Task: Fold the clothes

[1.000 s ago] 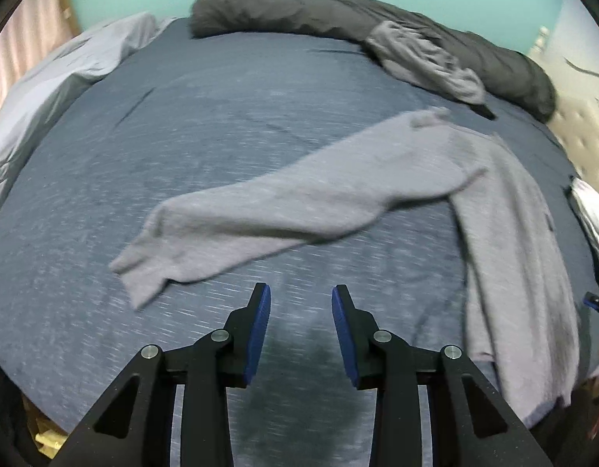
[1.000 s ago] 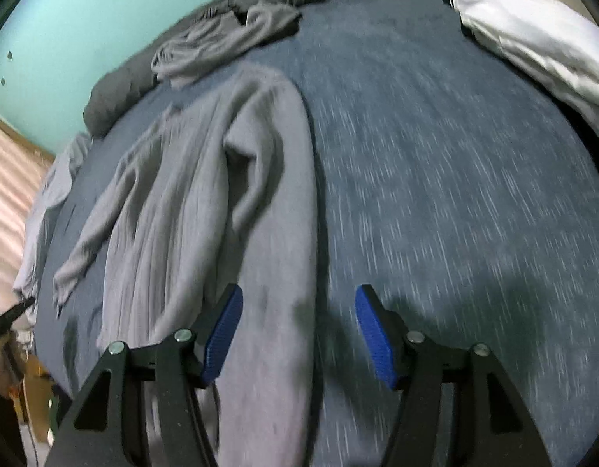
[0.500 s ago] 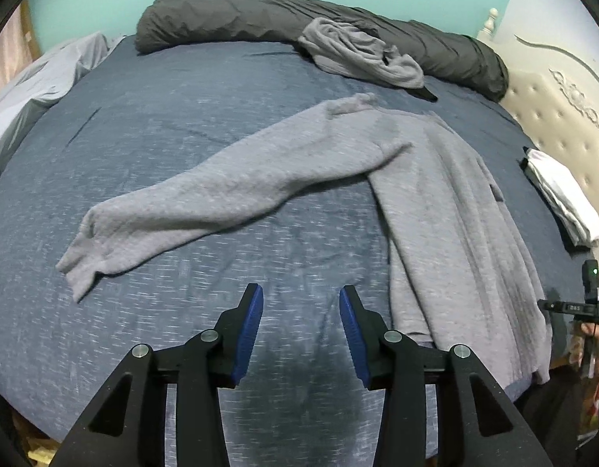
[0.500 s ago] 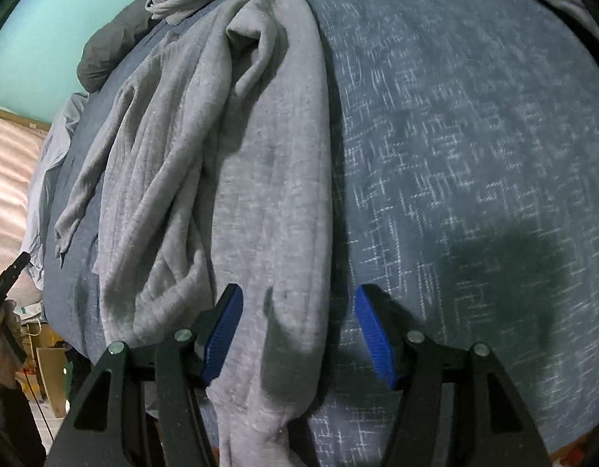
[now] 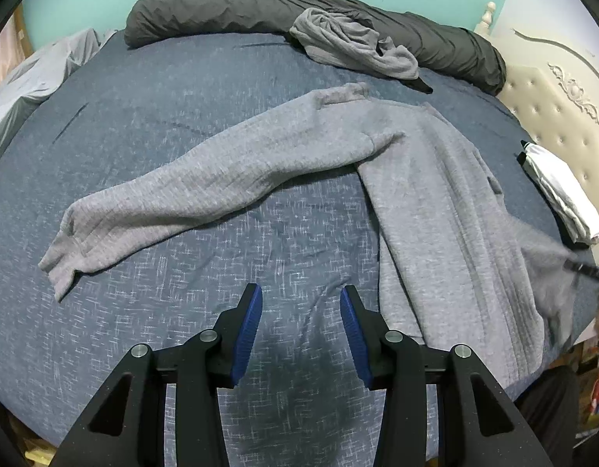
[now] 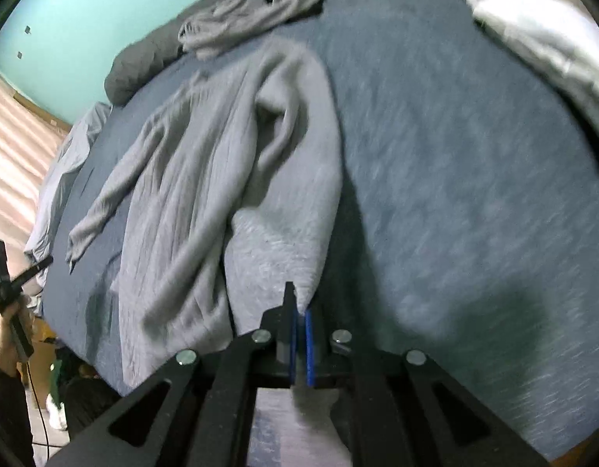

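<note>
A grey long-sleeved sweater (image 5: 435,202) lies on the blue bed (image 5: 182,116), its body along the right side and one sleeve (image 5: 206,190) stretched out to the left. My left gripper (image 5: 301,297) hovers open above bare bedcover, between that sleeve and the sweater's body, touching neither. In the right wrist view the same sweater (image 6: 229,179) lies rumpled, and my right gripper (image 6: 299,307) is shut on its near hem, which is lifted off the bed. The right gripper shows as a dark blurred shape (image 5: 583,268) at the sweater's right edge.
A second grey garment (image 5: 350,46) lies bunched against a dark rolled duvet (image 5: 229,11) at the far side. Folded white cloth (image 5: 560,190) sits near the cream headboard (image 5: 552,109). A pale sheet (image 5: 30,81) is heaped at the left. A hand holding a black device (image 6: 7,284) is at the bed's edge.
My right gripper has gone from open over the sweater's hem to shut on it and raised it. The left gripper stayed open and shifted a little toward the sweater's body.
</note>
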`<state>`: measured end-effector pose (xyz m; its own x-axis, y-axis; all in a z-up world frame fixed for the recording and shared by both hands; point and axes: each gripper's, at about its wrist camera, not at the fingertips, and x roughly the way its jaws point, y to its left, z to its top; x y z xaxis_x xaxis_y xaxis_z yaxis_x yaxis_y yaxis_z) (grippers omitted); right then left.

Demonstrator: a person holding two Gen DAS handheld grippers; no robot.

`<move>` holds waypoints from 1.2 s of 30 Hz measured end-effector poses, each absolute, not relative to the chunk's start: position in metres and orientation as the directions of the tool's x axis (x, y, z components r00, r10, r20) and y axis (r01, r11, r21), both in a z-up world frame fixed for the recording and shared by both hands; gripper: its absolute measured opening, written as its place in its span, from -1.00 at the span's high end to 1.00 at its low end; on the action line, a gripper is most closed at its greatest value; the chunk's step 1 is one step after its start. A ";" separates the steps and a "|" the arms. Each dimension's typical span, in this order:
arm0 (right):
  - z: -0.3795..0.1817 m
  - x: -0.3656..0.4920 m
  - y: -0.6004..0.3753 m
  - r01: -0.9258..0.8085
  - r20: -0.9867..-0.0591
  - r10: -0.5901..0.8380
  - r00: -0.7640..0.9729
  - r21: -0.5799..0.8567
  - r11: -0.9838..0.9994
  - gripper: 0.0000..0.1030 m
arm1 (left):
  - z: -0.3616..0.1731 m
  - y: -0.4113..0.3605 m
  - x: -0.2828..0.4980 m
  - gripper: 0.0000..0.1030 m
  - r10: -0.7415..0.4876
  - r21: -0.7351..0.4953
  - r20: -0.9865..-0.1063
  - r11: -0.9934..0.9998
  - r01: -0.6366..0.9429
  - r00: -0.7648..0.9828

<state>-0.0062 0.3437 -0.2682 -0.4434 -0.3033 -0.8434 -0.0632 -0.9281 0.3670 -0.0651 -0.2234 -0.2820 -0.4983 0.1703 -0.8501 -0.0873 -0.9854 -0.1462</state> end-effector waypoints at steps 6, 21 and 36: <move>-0.219 -0.018 0.396 -0.136 -0.829 -0.172 -0.532 0.284 -0.949 0.95 | -0.293 -0.228 -0.070 0.11 0.160 -0.144 -0.863 -0.987 -0.070 -0.480; -0.178 -0.072 0.483 -0.342 -0.799 0.217 -0.561 -0.015 -0.940 0.87 | -0.327 -0.237 -0.083 0.11 0.158 -0.154 -0.899 -0.987 -0.044 -0.409; -0.229 -0.034 0.355 -0.017 -0.854 -0.207 -0.478 0.245 -0.969 0.09 | -0.358 -0.180 -0.081 0.02 0.267 -0.231 -0.916 -0.961 -0.150 -0.299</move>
